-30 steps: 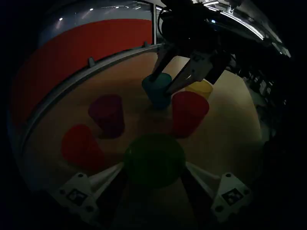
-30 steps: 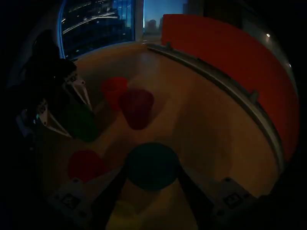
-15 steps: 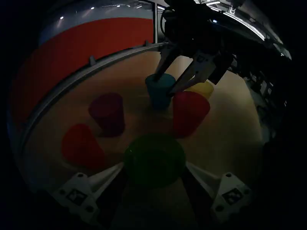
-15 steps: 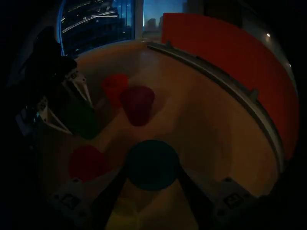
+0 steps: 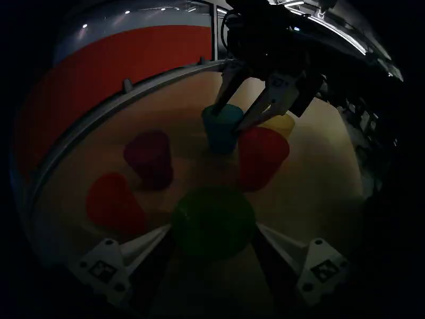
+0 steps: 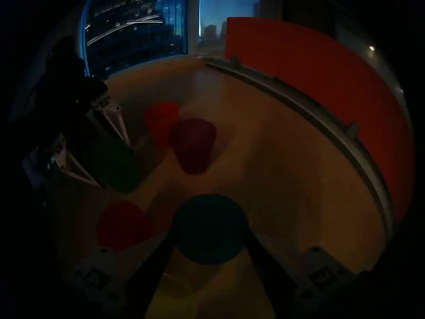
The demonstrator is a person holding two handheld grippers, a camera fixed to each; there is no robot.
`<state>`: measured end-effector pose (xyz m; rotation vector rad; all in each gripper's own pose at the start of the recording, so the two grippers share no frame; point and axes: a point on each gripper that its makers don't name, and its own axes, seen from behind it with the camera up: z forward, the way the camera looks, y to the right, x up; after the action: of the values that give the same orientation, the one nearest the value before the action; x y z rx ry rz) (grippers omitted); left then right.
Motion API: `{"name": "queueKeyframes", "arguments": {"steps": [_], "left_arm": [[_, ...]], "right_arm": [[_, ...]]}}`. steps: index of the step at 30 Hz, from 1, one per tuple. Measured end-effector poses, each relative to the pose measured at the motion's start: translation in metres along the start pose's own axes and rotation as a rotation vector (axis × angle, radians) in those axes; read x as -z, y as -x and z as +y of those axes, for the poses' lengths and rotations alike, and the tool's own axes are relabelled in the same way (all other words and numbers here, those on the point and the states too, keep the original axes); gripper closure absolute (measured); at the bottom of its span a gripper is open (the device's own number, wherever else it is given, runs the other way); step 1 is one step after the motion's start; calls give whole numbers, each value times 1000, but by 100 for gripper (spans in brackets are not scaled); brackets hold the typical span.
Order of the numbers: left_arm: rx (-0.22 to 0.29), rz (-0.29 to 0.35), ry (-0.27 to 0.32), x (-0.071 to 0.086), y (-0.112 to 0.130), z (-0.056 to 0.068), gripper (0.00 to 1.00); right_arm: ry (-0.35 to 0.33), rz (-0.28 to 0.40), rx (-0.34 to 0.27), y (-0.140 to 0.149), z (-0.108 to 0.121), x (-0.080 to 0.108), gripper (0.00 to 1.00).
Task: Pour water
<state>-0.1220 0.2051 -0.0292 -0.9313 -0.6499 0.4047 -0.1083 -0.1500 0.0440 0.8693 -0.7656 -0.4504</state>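
The left gripper [image 5: 212, 234] clamps the green cup [image 5: 212, 212], the right gripper [image 6: 210, 239] the teal cup [image 6: 210, 223]. Both are upright, clear of the table [image 5: 324, 175] edge; pouring looks unstarted.

Green cup [image 5: 213, 222] and teal cup [image 6: 211, 228] — both upright, mouths upward, apart from each other

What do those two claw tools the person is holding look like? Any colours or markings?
They look alike. The left gripper and the right gripper each have two pale, wedge-shaped fingers tapering toward the tips, with a square black-and-white marker near each finger's base. Behind the fingers sits a bulky dark body. It is too dim to make out cables or sleeves.
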Motion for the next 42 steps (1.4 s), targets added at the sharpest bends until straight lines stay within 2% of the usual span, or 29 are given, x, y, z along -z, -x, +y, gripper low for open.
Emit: {"name": "queueKeyframes", "arguments": {"steps": [9, 24, 42], "left_arm": [[7, 9, -4, 5, -3, -1, 11], [14, 21, -31, 18, -1, 0, 11], [43, 85, -89, 51, -9, 0, 10]], "right_arm": [[3, 2, -2, -2, -2, 4, 2], [25, 29, 7, -10, -6, 25, 2], [72, 114, 3, -23, -15, 49, 1]]}}
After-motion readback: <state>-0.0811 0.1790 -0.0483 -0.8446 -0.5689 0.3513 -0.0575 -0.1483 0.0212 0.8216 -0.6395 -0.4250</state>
